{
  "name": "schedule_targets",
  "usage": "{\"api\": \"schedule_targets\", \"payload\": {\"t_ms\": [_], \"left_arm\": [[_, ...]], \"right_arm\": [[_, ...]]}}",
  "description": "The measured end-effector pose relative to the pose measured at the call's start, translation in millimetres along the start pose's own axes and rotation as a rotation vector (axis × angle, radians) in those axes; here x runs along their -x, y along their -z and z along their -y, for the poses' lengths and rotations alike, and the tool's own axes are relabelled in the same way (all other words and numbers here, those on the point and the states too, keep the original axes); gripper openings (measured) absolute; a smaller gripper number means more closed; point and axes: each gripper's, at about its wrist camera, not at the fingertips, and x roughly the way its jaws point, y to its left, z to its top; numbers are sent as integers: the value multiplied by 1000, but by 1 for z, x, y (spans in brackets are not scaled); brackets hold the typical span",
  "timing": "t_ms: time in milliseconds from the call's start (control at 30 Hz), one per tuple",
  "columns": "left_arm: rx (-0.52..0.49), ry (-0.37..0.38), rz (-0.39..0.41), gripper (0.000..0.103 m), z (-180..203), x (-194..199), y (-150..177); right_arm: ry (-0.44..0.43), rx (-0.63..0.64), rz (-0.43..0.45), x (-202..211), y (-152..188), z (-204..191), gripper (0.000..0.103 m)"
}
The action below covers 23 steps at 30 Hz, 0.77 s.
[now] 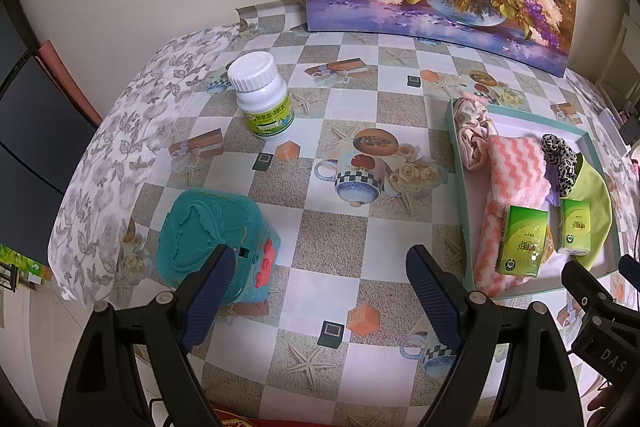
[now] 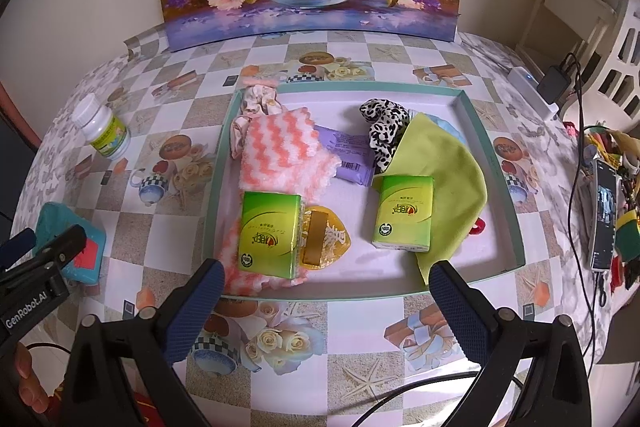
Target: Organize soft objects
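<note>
A: So, the soft things are all sitting in the tray (image 2: 496,163): the pink striped cloth (image 2: 280,151), the green cloth (image 2: 448,167), the spotted scrunchie (image 2: 384,123), the floral scrunchie (image 2: 256,99), and two tissue packs (image 2: 270,233) lying on top.

B: And outside it?

A: Only hard things are standing on the tabletop (image 1: 328,239): a white pill bottle (image 1: 262,95) and a teal toy box (image 1: 212,239), both well apart from the tray.

B: The grippers?

A: The left hand-held gripper (image 1: 320,267) is hanging released over bare tabletop, holding nothing. The right hand-held gripper (image 2: 326,279) is gaping too, just in front of the tray's near rim.

B: I'd say the sorting is looking nearly finished. If tidying, I'd be pinching the pink cloth by its overhanging near edge, lifting gently so the pack isn't sliding off.
</note>
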Motion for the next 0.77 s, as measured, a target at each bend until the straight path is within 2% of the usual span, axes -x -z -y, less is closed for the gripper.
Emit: {"api": "schedule_targets", "payload": {"t_ms": [767], "left_arm": [[-5, 14, 24, 88, 5, 7, -2]], "right_arm": [[2, -4, 0, -1, 0, 2, 103]]}}
